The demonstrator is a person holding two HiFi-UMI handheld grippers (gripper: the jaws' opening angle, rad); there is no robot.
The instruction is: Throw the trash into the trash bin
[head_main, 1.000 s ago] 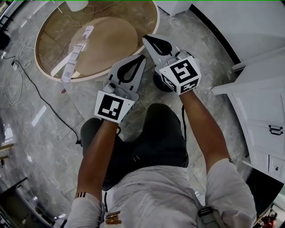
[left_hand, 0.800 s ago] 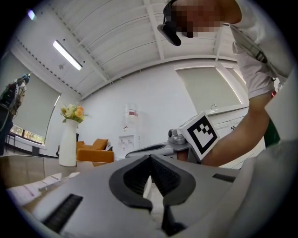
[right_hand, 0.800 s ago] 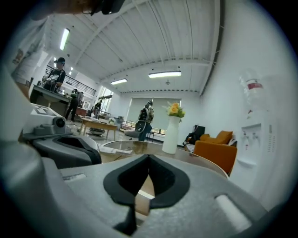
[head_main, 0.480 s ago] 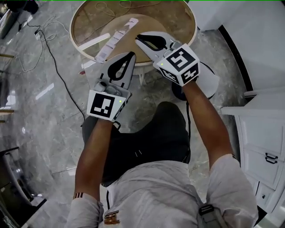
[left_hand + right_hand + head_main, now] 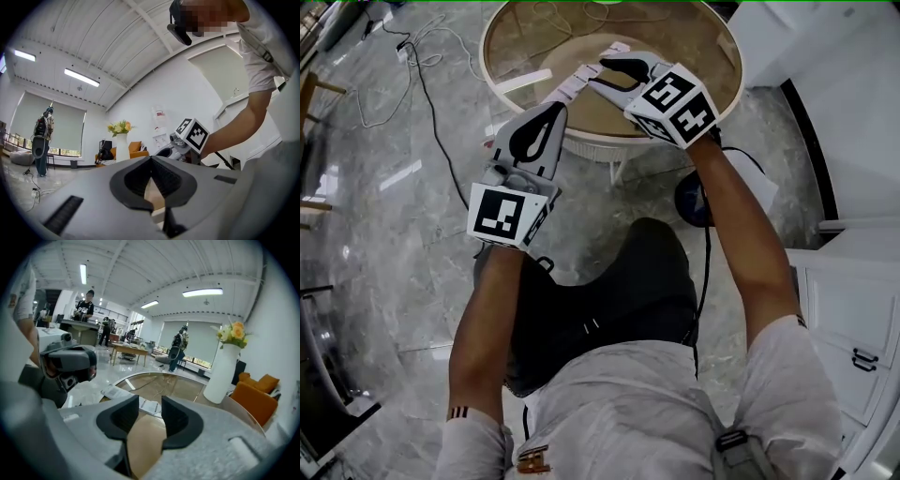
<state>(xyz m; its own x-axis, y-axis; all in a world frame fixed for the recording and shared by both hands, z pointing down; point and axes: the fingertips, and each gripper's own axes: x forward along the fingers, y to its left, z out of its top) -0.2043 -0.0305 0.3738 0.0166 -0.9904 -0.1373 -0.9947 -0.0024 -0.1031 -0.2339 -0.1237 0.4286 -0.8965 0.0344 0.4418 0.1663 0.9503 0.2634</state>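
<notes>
Trash: white paper strip (image 5: 575, 82), flat on round glass surface (image 5: 694, 56).
Right tool (image 5: 602, 73): jaws just opening, partly apart, gripping nothing, over the strip.
Left tool (image 5: 551, 112): jaws together, by strip's near-left end.

Open-plan lab hall staged as a lounge. Round glass table (image 5: 694, 42) on marble floor (image 5: 394, 244); vase (image 5: 220, 373) and orange sofa (image 5: 255, 397) beside table, white cabinets (image 5: 853, 319) near it, cables (image 5: 427, 80) alongside, benches (image 5: 127, 350) with people beyond, strip lights (image 5: 204, 293) above.
</notes>
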